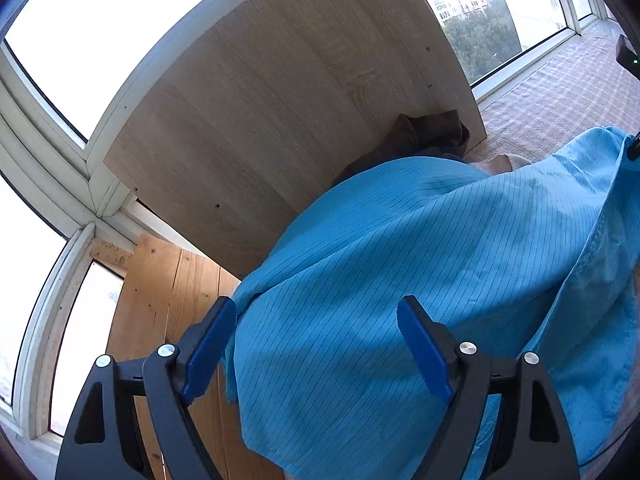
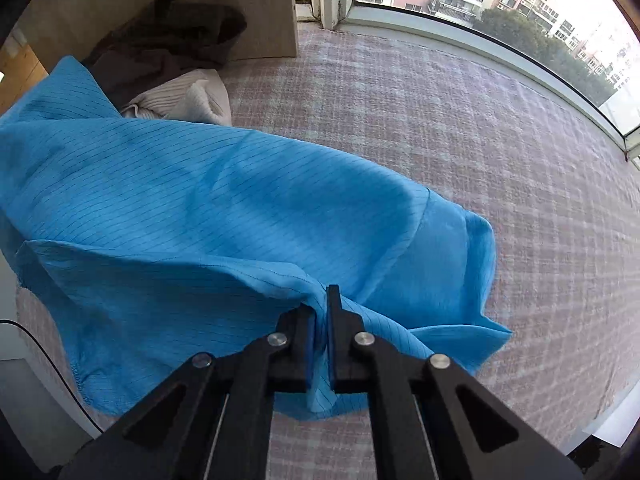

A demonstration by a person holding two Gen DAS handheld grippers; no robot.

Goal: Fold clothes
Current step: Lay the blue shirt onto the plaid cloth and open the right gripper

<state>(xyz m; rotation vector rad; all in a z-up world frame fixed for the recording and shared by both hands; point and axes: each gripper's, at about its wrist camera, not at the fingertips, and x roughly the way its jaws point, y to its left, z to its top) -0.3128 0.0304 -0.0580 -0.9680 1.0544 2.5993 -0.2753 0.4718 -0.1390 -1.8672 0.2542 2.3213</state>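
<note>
While the right gripper (image 2: 320,320) pinches a hemmed edge of the blue garment (image 2: 200,200) between nearly closed jaws, lifting it off the checked pink cover (image 2: 440,140), probably to spread or fold it, the left gripper (image 1: 316,344) stands wide apart around loose cloth, gripping nothing. Thin and pinstriped, the fabric billows; behind it lie a ribbed cream knit (image 2: 188,96) and a crumpled brown garment (image 2: 172,36).

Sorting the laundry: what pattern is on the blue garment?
Thin dark pinstripes on the bright blue fabric garment, clearest in the left wrist view.
</note>
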